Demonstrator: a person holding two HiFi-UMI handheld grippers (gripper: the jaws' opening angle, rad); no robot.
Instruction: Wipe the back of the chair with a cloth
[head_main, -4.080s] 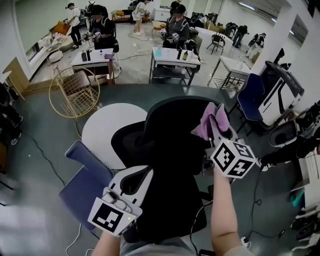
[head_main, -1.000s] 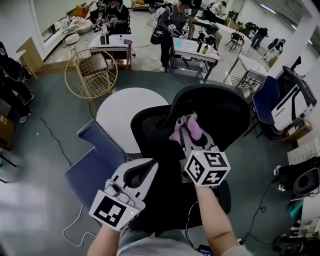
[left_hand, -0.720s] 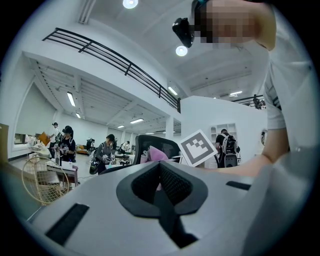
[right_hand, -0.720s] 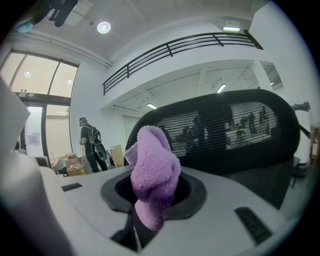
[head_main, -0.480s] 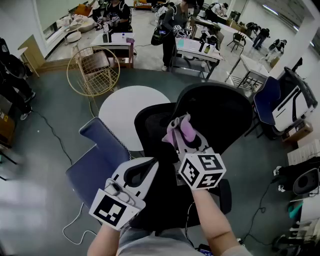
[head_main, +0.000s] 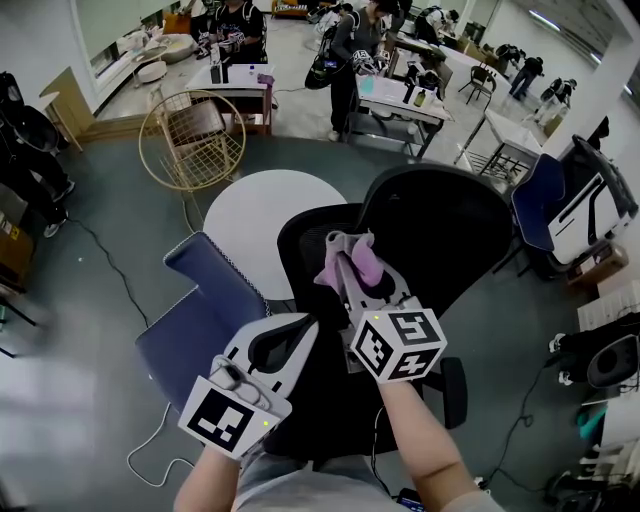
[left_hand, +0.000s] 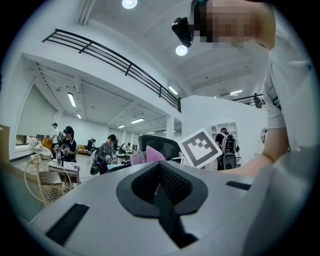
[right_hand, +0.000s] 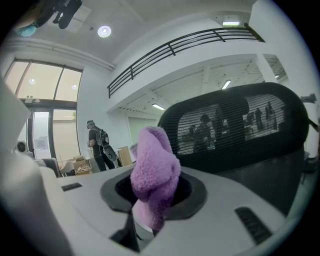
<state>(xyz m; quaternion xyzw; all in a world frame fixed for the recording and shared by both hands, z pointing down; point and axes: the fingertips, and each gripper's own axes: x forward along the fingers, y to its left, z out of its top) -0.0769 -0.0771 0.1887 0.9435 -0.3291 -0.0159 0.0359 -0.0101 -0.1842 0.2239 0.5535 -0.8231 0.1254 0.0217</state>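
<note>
Meanwhile, at seven o'clock in the head view, the left gripper (head_main: 290, 335) waits with its jaws together on nothing. Right of it, the right gripper (head_main: 345, 260) is clamped on the cloth (head_main: 362, 262), held at the nine o'clock edge of the chair back (head_main: 440, 230). Four seconds earlier the cloth was near the back's three o'clock side. One sweep looks done; whether it touches now is unclear, and more wiping likely remains.

The office chair (head_main: 440, 240) has its seat mostly hidden under the left gripper (head_main: 297, 328), the right gripper (head_main: 345, 252) and both forearms (head_main: 425, 450), the purple cloth (right_hand: 155, 175) vanishes at its lower end between the right gripper's clamped jaws, and items on the far tables (head_main: 400, 103) are too small to tell.
</note>
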